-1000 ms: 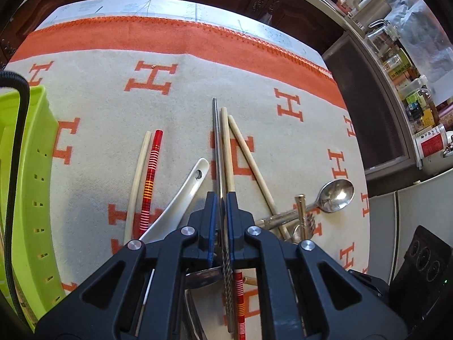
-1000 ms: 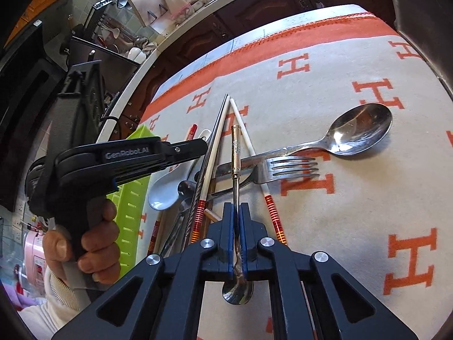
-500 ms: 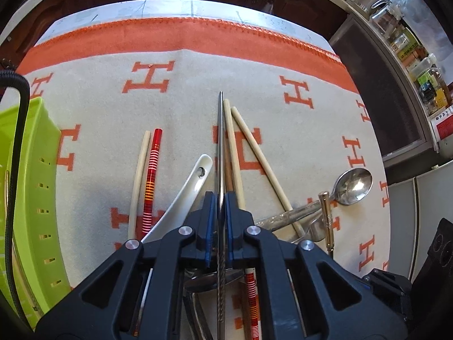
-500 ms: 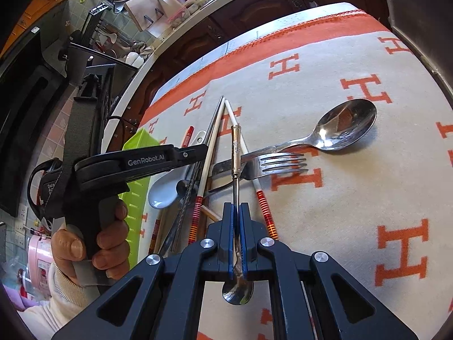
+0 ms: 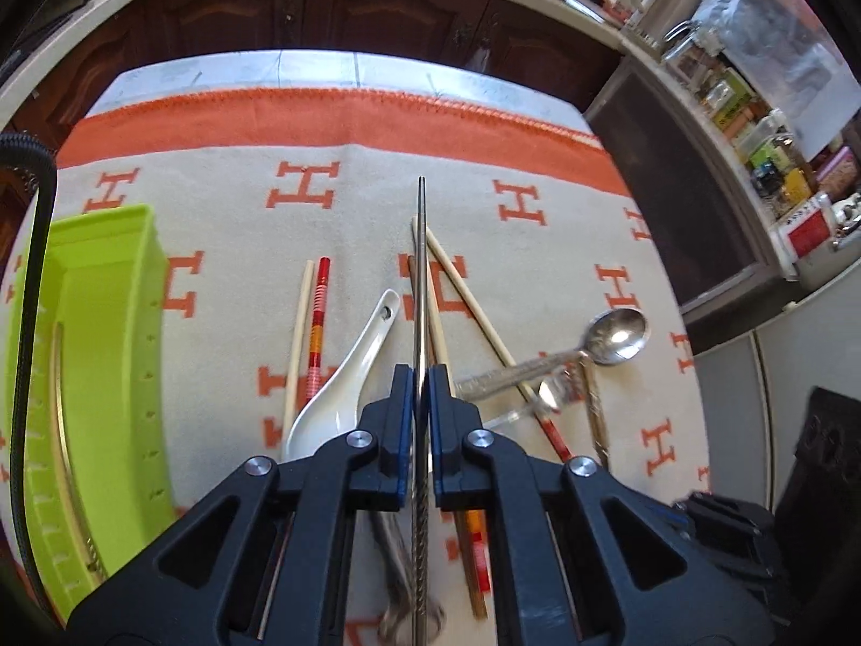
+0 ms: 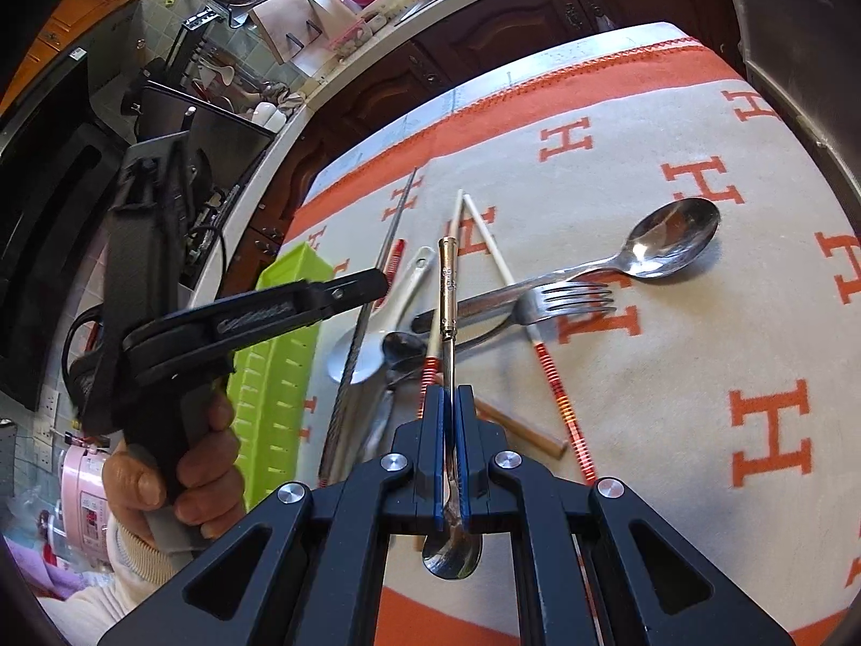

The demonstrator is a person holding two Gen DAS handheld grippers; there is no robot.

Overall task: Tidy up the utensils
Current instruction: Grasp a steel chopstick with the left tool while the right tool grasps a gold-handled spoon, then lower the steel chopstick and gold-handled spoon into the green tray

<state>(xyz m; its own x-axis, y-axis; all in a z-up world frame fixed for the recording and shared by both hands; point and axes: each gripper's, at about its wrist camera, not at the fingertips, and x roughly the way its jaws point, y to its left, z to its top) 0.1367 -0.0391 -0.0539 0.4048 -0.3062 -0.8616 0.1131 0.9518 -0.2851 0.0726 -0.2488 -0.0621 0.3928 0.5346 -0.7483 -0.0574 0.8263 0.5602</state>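
1. Utensils are lying in a crossed heap at the centre of both frames on the H-patterned cloth (image 5: 226,247): white spoon (image 5: 344,377), big steel spoon (image 6: 667,237), fork (image 6: 565,299), chopsticks.
2. Left gripper (image 5: 422,382) is pinching a metal chopstick (image 5: 421,269) along its length, probably so it points straight ahead for carrying.
3. Right gripper (image 6: 449,404) is clamping a small gold-handled spoon (image 6: 447,290), bowl tucked back toward the camera.
4. Green tray (image 5: 107,323), at the left edge, is likely waiting as the destination.
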